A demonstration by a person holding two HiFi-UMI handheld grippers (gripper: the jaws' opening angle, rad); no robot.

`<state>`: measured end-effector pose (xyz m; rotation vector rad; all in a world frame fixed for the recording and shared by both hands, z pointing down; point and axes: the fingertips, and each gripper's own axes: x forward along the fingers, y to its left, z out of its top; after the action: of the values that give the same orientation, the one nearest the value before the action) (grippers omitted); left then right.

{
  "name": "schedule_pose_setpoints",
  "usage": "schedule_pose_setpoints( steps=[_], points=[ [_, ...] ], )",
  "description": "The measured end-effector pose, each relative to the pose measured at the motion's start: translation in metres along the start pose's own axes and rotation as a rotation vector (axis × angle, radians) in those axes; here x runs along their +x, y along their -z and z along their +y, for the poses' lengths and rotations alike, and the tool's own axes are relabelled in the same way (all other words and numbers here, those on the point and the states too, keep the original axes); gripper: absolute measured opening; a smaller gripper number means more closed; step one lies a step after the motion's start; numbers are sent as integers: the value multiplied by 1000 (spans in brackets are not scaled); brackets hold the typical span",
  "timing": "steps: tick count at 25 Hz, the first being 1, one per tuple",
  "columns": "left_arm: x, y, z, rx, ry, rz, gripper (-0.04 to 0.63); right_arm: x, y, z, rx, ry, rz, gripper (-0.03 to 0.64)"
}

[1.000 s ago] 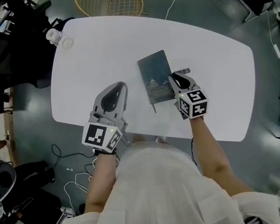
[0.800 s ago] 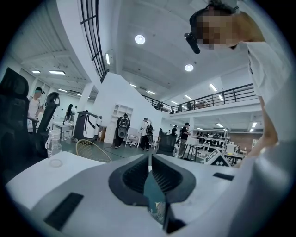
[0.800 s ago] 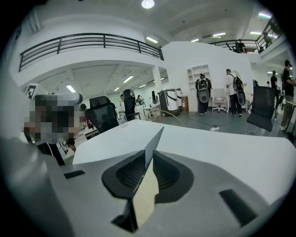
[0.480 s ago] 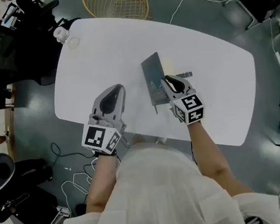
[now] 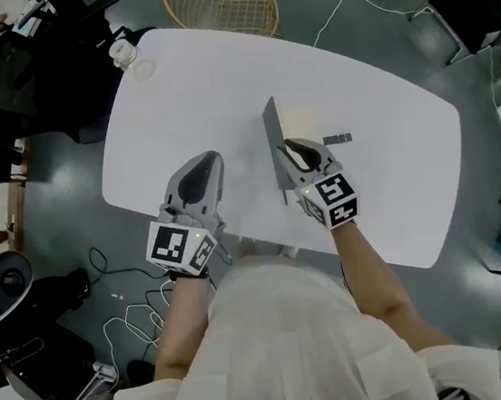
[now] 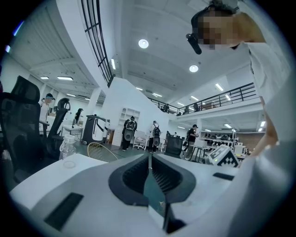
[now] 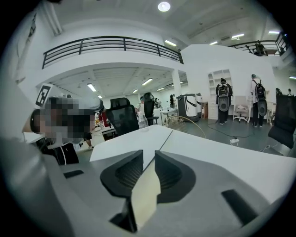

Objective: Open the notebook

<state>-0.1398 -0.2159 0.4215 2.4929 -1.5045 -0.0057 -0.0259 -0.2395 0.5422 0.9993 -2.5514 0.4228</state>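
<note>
Head view: notebook (image 5: 299, 124) mid-desk (image 5: 198, 82), cover (image 5: 273, 141) standing on edge. My right gripper (image 5: 286, 151) jaws clamp cover, just eased slightly wider. Left gripper (image 5: 208, 159) jaws together, empty, over desk's near side.

We see a white tabletop (image 5: 393, 167) over a grey floor. At its far left corner stands a clear bottle (image 5: 124, 51), with a small round lid (image 5: 144, 69) just beside it. A wire basket (image 5: 220, 2) sits on the floor beyond the far edge, near a white cable (image 5: 327, 3).
</note>
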Motion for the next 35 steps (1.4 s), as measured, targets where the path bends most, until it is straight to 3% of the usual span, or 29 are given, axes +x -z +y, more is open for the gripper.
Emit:
schedule_pose_setpoints(
  steps=[24, 35],
  points=[
    [-22, 3, 43, -19, -62, -6, 21, 62, 1, 77, -74, -174, 64, 100],
    [-35, 4, 55, -24, -77, -11, 21, 70, 9, 85, -93, -173, 90, 95]
  ],
)
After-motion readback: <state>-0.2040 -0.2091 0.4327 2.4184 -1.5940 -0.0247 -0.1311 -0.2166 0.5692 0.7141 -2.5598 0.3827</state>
